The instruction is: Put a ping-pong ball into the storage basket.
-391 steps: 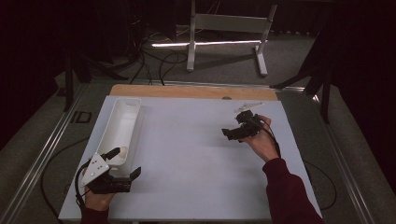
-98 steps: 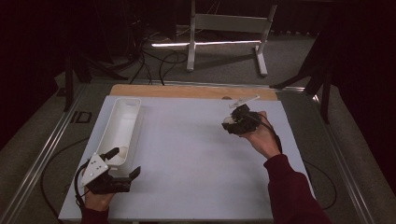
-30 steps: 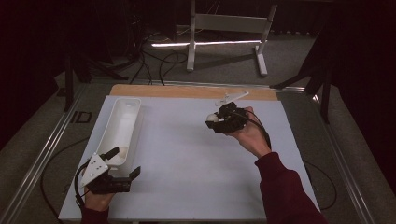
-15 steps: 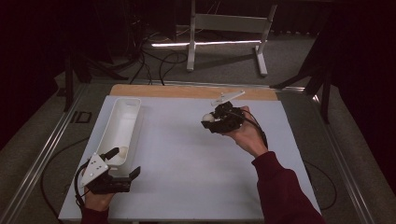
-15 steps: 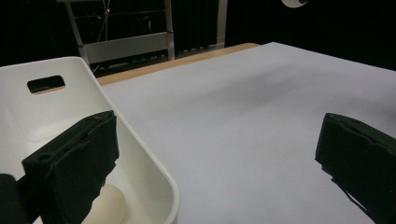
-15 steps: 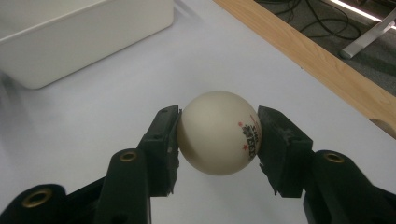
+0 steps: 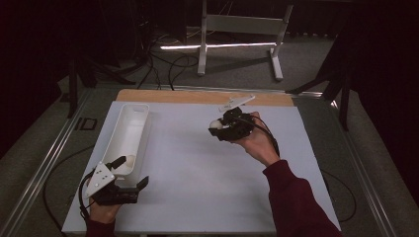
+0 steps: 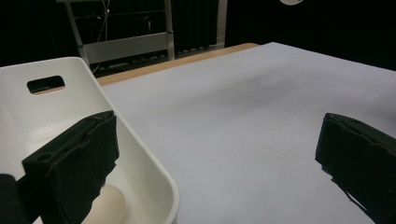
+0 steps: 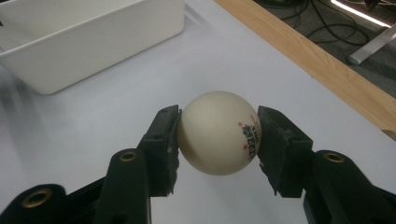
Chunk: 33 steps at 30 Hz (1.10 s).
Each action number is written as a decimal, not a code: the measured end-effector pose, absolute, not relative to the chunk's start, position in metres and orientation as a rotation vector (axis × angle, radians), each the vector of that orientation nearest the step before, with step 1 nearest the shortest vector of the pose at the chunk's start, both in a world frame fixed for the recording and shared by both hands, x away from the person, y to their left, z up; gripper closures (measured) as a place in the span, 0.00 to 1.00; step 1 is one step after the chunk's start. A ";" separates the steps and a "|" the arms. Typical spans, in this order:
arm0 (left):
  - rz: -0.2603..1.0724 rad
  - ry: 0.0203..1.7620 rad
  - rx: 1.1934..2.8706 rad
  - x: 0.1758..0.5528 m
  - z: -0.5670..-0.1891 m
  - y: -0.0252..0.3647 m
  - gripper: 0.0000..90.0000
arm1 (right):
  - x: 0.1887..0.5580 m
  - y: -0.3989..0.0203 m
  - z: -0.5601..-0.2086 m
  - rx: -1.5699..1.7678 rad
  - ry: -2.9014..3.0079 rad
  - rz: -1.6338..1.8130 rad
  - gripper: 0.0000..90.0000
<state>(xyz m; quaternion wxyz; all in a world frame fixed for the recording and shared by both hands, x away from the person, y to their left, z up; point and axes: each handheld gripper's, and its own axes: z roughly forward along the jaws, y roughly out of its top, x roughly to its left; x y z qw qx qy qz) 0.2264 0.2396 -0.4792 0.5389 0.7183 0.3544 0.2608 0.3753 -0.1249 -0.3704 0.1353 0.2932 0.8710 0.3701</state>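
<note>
Overhead, the right gripper (image 7: 216, 129) hangs above the white table (image 7: 197, 168), carrying a small cream plastic ball (image 7: 214, 123), well apart from the long white plastic bin (image 7: 123, 138). Beside that bin, the left gripper (image 8: 219, 163) stands wide and empty. Close up, the ball (image 9: 218, 132) is pinched across its middle; light, smooth and thin-shelled, it probably slips or dents under hard pressure.

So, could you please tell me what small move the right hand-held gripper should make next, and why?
Probably carry on left toward the long white plastic tray: the right hand-held gripper is shut on the cream table-tennis ball, well short of the tray, where another ball already lies.
</note>
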 end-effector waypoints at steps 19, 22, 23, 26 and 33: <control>0.620 0.841 1.709 0.226 -0.479 0.240 0.00 | 0.373 -0.114 -0.369 0.820 2.538 1.121 0.56; 0.620 0.841 1.709 0.226 -0.479 0.239 0.00 | 0.373 -0.111 -0.368 0.815 2.541 1.121 0.56; 0.620 0.841 1.708 0.226 -0.479 0.239 0.00 | 0.373 -0.110 -0.368 0.807 2.542 1.122 0.56; 0.620 0.841 1.709 0.226 -0.479 0.239 0.00 | 0.372 -0.108 -0.368 0.804 2.544 1.123 0.56; 0.621 0.841 1.708 0.226 -0.479 0.239 0.00 | 0.372 -0.104 -0.367 0.797 2.552 1.127 0.56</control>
